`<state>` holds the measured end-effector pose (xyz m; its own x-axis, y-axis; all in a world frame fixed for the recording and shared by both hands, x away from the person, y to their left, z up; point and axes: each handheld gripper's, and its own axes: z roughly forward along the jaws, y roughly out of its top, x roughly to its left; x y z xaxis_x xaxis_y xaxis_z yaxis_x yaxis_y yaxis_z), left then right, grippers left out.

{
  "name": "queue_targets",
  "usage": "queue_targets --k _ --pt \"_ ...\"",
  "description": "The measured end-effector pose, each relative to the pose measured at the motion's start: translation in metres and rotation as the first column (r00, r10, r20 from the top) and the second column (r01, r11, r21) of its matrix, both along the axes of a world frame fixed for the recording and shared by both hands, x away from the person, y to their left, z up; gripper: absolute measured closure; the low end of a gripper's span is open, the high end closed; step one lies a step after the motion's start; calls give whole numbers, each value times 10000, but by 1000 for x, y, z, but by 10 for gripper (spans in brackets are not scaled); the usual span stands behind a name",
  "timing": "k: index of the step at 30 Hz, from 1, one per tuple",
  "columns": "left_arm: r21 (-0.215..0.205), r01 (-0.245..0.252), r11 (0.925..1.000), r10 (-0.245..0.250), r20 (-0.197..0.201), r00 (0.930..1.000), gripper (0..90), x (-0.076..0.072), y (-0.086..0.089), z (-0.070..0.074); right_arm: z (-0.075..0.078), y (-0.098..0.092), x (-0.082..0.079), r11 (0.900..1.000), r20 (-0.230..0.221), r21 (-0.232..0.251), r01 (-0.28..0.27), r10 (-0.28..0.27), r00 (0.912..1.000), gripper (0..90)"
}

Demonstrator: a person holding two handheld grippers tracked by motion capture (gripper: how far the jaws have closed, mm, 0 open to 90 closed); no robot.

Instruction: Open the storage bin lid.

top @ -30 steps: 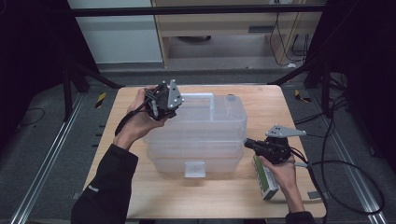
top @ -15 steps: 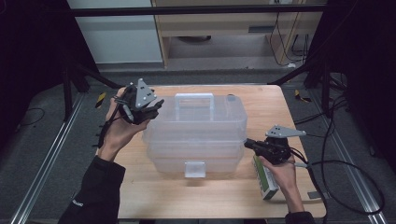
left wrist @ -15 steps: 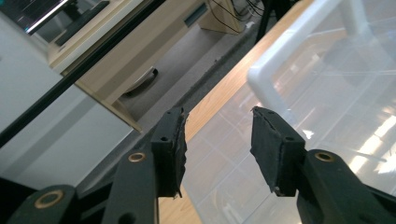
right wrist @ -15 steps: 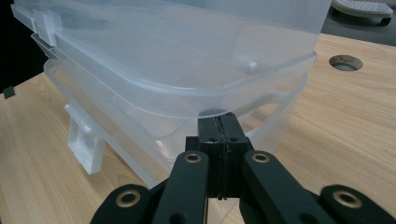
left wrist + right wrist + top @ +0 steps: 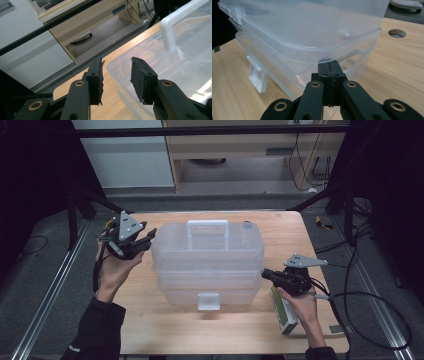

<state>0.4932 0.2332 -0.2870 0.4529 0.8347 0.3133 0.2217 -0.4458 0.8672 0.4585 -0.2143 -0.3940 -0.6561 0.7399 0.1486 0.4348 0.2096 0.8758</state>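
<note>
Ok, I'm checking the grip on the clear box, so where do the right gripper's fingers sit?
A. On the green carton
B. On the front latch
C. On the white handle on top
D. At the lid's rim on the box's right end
D: the right gripper has its fingers shut together at the lid's rim on the right end of the clear box.

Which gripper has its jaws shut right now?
The right gripper: its two black jaws meet flat, tips at the clear storage box's lid rim, nothing visibly clamped. The left gripper shows a clear gap, nothing in it, its jaws just closing.
</note>
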Motion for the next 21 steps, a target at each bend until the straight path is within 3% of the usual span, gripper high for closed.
queue_targets --k 3,5,8,16,21 --pt "-333 -83 9994 86 78 9999 626 -3 10 -5 0 0 0 10000 -6 -8 -13 13 10000 900" --pt "-428 -399 9983 401 35 9992 637 -6 17 -10 0 0 0 10000 1 -2 -14 14 10000 900" --pt "-894 -577 9943 580 13 9983 661 -10 26 -16 0 0 0 10000 -27 -2 -15 15 10000 900" --pt "-1475 -1053 9834 1089 165 9939 706 -28 43 -35 0 0 0 10000 -22 -38 10 -10 10000 900" --pt "-1638 -1293 9780 1303 -44 9915 730 -37 51 -51 0 0 0 10000 -21 -42 23 -23 10000 900"
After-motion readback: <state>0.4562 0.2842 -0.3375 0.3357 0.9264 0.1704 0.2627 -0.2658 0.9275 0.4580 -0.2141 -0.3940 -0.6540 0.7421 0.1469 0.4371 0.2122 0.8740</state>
